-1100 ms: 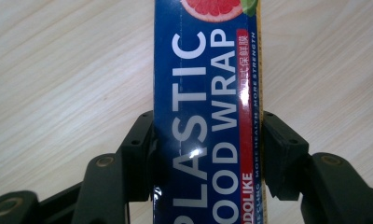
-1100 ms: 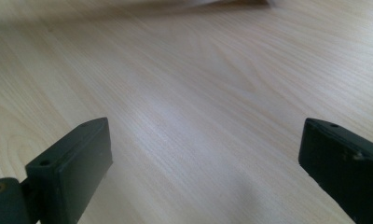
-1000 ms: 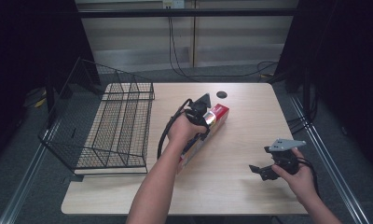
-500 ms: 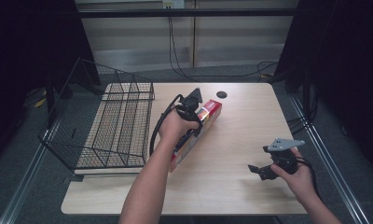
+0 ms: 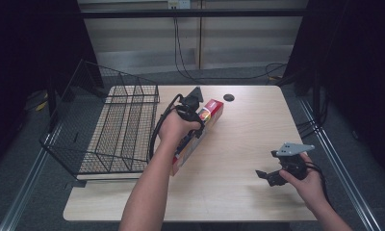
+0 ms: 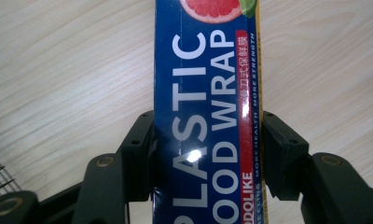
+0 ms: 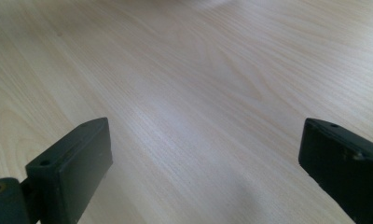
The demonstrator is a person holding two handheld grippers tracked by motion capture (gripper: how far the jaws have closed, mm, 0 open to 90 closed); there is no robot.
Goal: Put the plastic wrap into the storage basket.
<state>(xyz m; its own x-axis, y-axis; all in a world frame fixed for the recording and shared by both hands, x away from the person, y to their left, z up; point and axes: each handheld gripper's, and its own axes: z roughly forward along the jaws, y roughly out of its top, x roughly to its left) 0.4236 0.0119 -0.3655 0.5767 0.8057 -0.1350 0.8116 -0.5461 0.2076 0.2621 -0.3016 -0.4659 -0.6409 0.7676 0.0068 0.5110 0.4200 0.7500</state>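
Note:
A long blue and red box of plastic food wrap (image 5: 211,111) is held at a slant just over the wooden table (image 5: 248,125), right of the wire basket. My left gripper (image 5: 192,105) is shut on it from above. In the left gripper view the black pads (image 6: 139,154) press both long sides of the plastic food wrap box (image 6: 205,93), with the table below. My right gripper (image 5: 269,176) hovers low over the table's right front part, jaws wide open. The right gripper view has bare wood between the right gripper's (image 7: 203,154) jaws.
A black wire basket (image 5: 113,125) stands on the table's left side and hangs over its left edge. A small black round disc (image 5: 229,97) lies near the table's far edge. Cables run along the floor behind the table.
My left hand has carried the box a little to the left, toward the basket, and slightly upward. The right hand has stayed where it was.

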